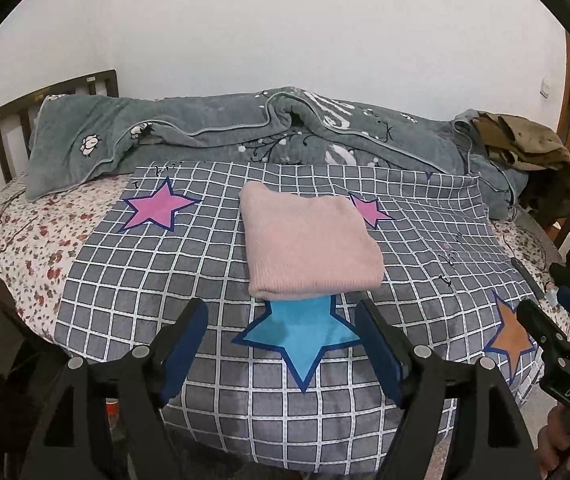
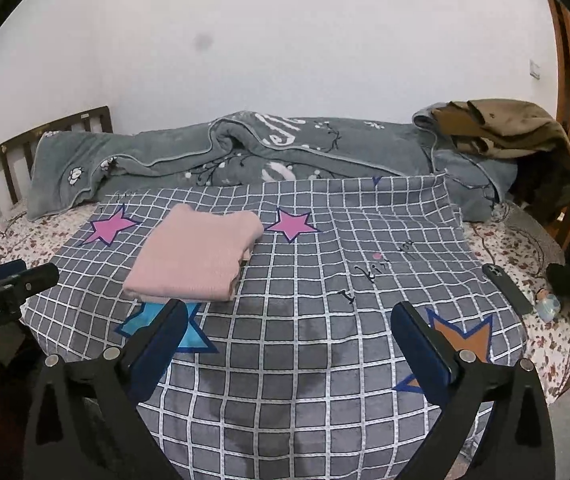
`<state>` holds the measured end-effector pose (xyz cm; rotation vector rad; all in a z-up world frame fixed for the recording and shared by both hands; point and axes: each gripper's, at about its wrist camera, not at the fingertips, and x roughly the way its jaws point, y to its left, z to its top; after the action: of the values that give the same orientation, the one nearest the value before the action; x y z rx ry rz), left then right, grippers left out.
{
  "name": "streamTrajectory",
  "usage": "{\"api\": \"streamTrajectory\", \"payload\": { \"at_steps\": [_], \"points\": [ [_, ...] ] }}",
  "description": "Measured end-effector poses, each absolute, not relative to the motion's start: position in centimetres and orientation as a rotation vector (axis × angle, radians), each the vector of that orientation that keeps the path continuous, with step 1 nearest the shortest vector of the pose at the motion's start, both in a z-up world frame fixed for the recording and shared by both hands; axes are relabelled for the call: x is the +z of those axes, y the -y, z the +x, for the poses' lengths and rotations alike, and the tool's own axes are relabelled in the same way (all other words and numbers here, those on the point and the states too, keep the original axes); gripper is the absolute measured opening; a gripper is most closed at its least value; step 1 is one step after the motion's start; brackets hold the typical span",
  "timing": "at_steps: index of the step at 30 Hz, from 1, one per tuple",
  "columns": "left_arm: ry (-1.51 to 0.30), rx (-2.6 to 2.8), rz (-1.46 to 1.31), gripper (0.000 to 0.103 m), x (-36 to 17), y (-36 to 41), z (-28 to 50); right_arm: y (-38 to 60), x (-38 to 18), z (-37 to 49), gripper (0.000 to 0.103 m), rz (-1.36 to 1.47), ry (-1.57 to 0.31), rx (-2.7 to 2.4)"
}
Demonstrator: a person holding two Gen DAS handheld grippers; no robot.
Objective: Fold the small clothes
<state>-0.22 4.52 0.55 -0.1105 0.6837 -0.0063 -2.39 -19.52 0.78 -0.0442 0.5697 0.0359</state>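
Note:
A pink knitted garment [image 1: 309,244] lies folded into a neat rectangle on the grey checked cover with stars [image 1: 205,264]. It also shows in the right wrist view [image 2: 197,258], left of centre. My left gripper [image 1: 283,312] is open and empty, held just short of the garment's near edge. My right gripper [image 2: 289,314] is open and empty, over the checked cover [image 2: 325,280] to the right of the garment. The right gripper's finger [image 1: 545,332] shows at the right edge of the left wrist view; the left gripper [image 2: 17,280] shows at the left edge of the right wrist view.
A rumpled grey blanket [image 1: 245,132] lies along the back of the bed. Brown clothing [image 1: 521,144] is piled at the back right. A dark phone [image 2: 507,288] and a small bottle [image 2: 547,306] lie on the floral sheet at the right. A wooden headboard [image 1: 13,120] stands at the left.

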Motion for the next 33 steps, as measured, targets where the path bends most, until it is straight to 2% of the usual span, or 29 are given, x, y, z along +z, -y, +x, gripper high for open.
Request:
{"api": "streamTrajectory", "payload": {
  "at_steps": [33],
  "points": [
    [-0.667, -0.006, -0.106, 0.075, 1.4, -3.9, -1.1, 20.2, 0.9, -3.5, 0.100, 0.002, -0.587, 0.044]
  ]
}}
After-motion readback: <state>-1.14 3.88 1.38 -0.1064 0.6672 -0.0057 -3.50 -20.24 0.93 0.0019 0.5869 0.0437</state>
